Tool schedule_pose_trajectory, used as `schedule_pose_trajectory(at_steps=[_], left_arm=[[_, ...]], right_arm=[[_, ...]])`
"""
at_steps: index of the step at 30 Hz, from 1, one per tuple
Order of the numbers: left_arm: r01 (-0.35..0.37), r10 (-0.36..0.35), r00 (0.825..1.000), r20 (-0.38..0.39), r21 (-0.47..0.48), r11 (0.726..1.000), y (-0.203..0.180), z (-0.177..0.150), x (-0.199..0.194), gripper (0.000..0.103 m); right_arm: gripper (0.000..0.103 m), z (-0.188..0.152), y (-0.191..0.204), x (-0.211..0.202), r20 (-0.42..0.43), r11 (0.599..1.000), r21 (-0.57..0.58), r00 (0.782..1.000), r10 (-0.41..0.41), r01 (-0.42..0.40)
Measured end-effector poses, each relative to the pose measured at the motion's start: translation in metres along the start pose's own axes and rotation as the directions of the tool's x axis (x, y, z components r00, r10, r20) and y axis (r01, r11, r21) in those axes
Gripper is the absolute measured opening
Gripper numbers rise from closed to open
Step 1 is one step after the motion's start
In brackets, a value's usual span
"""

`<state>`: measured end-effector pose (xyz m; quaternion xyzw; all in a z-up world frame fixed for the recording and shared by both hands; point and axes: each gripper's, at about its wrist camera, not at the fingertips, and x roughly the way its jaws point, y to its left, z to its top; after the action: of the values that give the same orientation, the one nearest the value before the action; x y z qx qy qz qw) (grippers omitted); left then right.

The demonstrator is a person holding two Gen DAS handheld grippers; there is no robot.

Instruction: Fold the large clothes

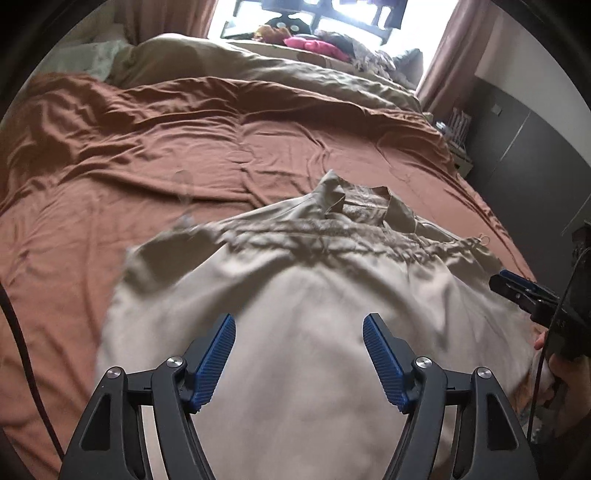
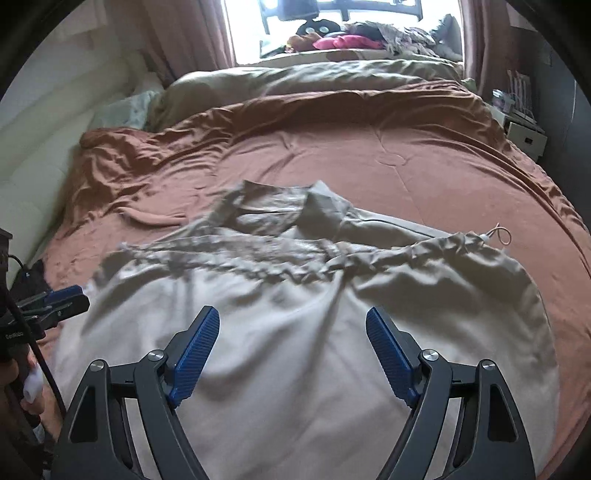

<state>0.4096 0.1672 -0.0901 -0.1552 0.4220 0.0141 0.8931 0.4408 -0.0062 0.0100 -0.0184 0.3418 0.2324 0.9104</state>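
Rust-brown bed (image 1: 147, 155), window behind. On it we found one beige garment (image 1: 303, 295), spread flat and rumpled, collar away from us. Left tool (image 1: 299, 354) and right tool (image 2: 293, 354) both gaped empty above it. Folding seemingly unstarted.

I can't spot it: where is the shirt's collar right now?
In both views the collar lies at the beige shirt's far end, toward the window, on the brown bedspread.
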Motion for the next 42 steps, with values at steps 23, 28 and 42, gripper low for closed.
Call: schedule_pose_trajectory(at_steps=[23,28,42], left_arm=[[0.059,-0.043,0.998,0.047,-0.442,0.895,0.13,-0.141,-0.086,0.073],[0.164,-0.15,0.986,0.071,-0.555,0.815,0.144,-0.158,-0.075,0.072],[0.212,-0.167,0.977,0.134,-0.703,0.679,0.163,-0.16,-0.048,0.018]], right_arm=[[0.043,-0.101,0.038,-0.045,-0.078,0.991,0.044,0.988,0.13,-0.127],[0.036,-0.115,0.042,-0.029,-0.13,0.995,0.03,0.986,0.102,-0.099],[0.023,-0.097,0.051,0.012,-0.214,0.999,0.026,0.976,0.034,-0.03]])
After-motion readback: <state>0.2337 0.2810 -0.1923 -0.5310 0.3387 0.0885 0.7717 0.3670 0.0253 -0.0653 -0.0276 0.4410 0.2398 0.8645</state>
